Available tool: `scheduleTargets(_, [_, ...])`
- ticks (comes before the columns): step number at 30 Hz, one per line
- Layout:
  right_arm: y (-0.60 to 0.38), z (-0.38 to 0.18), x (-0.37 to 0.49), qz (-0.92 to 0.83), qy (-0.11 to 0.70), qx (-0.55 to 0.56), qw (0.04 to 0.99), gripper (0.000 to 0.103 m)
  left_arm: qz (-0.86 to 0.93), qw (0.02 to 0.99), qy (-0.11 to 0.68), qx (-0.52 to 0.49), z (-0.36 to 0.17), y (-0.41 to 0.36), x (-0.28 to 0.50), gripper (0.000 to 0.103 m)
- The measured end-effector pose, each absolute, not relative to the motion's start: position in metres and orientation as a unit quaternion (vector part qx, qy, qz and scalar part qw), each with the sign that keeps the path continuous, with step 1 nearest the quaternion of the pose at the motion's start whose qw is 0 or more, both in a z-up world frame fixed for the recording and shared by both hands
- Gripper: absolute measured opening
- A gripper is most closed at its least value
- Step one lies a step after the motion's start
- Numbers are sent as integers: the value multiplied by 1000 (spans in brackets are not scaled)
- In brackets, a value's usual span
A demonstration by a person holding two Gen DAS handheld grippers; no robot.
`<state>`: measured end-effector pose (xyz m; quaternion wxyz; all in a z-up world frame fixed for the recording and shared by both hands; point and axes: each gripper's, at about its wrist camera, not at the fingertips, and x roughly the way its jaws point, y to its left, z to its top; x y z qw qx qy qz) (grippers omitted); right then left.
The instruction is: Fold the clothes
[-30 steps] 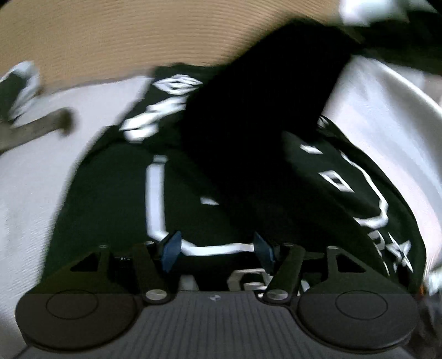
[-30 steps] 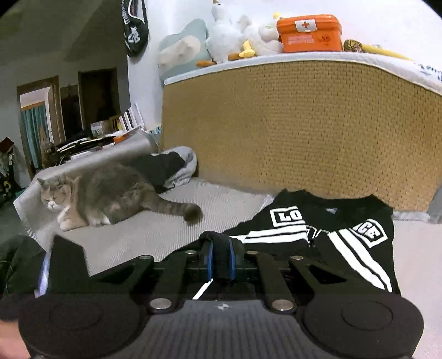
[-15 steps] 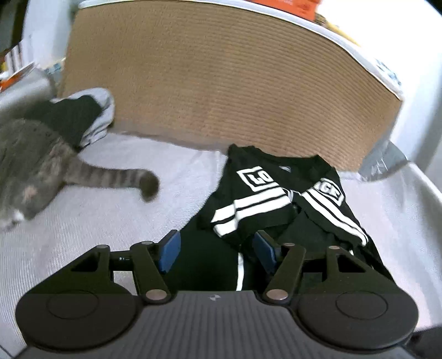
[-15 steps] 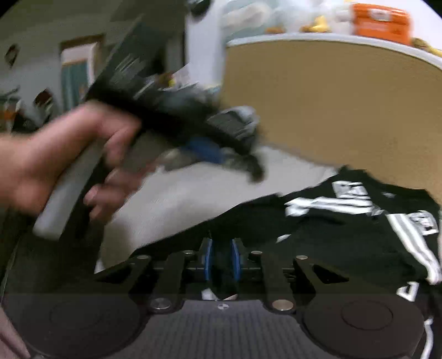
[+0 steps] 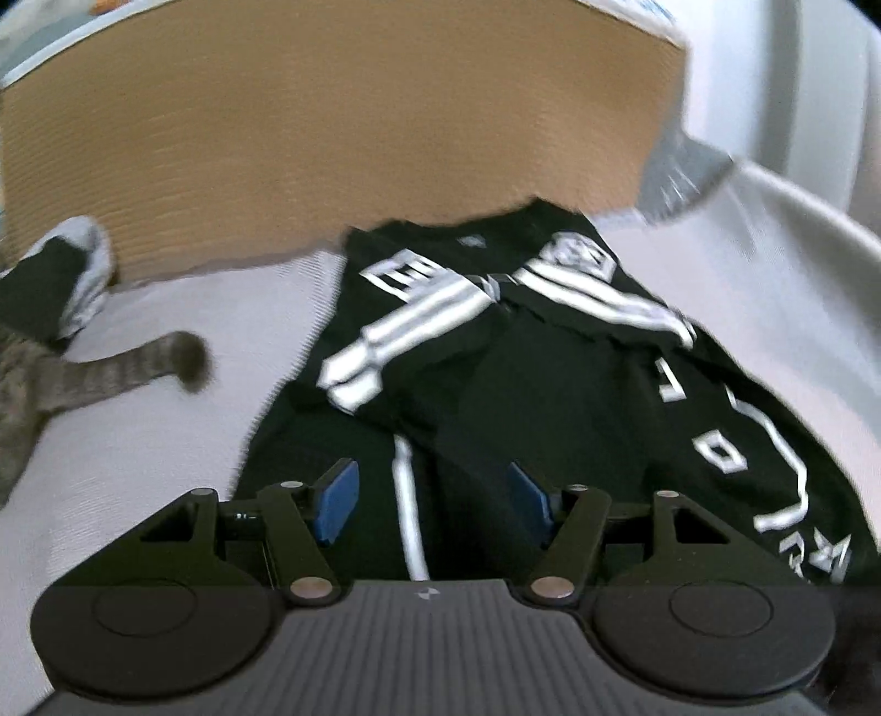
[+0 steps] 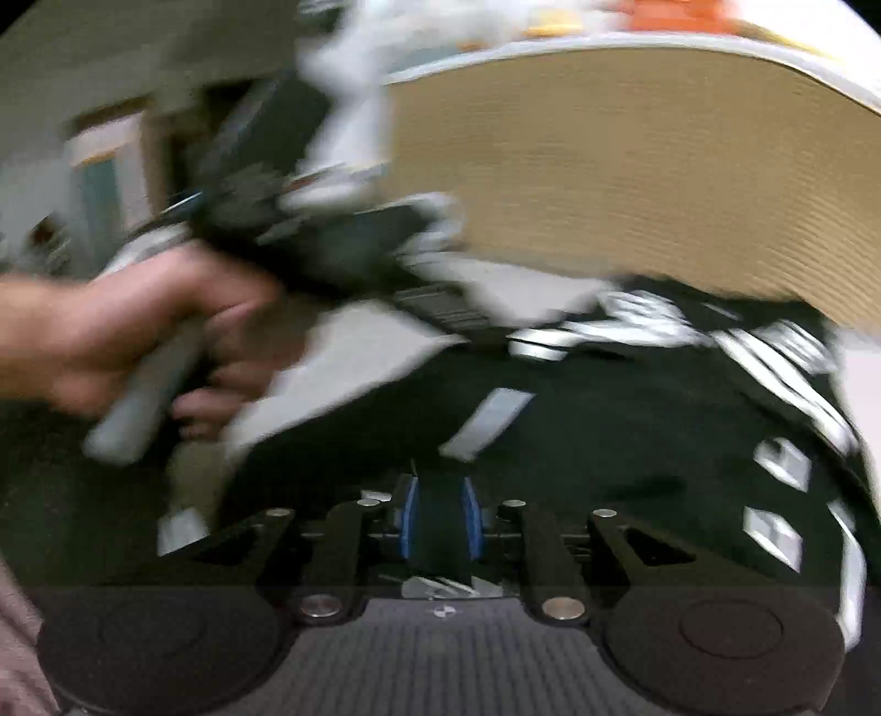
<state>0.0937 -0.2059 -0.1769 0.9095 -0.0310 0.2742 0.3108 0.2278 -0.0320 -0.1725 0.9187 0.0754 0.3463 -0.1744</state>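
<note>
Left hand-held gripper (image 5: 432, 504) has its blue pads spread wide, nothing between them, hovering over the near part of the black shirt (image 5: 550, 396). Right hand-held gripper (image 6: 440, 520) has pads nearly together with black cloth of the shirt (image 6: 605, 440) pinched between them. Shirt lies on the white bed (image 5: 154, 429), collar end toward the tan woven headboard (image 5: 330, 126), white-striped sleeves folded in across the chest, white lettering running down its right side. Right wrist view is heavily motion-blurred; it shows the left hand (image 6: 143, 336) gripping the other tool's handle, raised over the bed to the left of the shirt. Cat's (image 5: 22, 396) striped tail (image 5: 148, 366) rests on the bed left of the shirt, close but apart from it. Dark and grey bundle of cloth (image 5: 60, 275) sits against the headboard at far left. Orange object (image 6: 677, 11) on top of the headboard, too blurred to identify.
</note>
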Motion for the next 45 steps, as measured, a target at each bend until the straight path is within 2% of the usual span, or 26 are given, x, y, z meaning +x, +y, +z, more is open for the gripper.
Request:
scheduleTargets(6, [-271, -212, 91, 185, 280, 84, 938, 21, -236, 897, 339, 156, -198, -71, 218, 64])
scheduleTargets(10, [-292, -230, 83, 155, 277, 141, 938, 21, -229, 895, 358, 138, -210, -84, 213, 61])
scheduleTargets(18, [-289, -232, 80, 152, 269, 147, 940, 22, -208, 900, 344, 165, -229, -99, 206, 56])
scheduleTargets(20, [-293, -235, 82, 155, 267, 159, 938, 22, -199, 899, 351, 170, -228, -97, 209, 50])
scheduleTargets(24, [-296, -237, 84, 159, 266, 171, 935, 22, -174, 900, 358, 179, -225, -86, 210, 50])
scheduleTargets(31, [-298, -237, 84, 161, 266, 175, 934, 22, -138, 902, 379, 151, -213, -57, 203, 48])
scheduleTargets(37, [-300, -236, 84, 163, 268, 178, 933, 22, -170, 878, 430, 120, -206, -40, 204, 49])
scheduleTargets(45, [-300, -235, 83, 164, 269, 176, 933, 22, -107, 900, 421, 41, -179, 6, 215, 55])
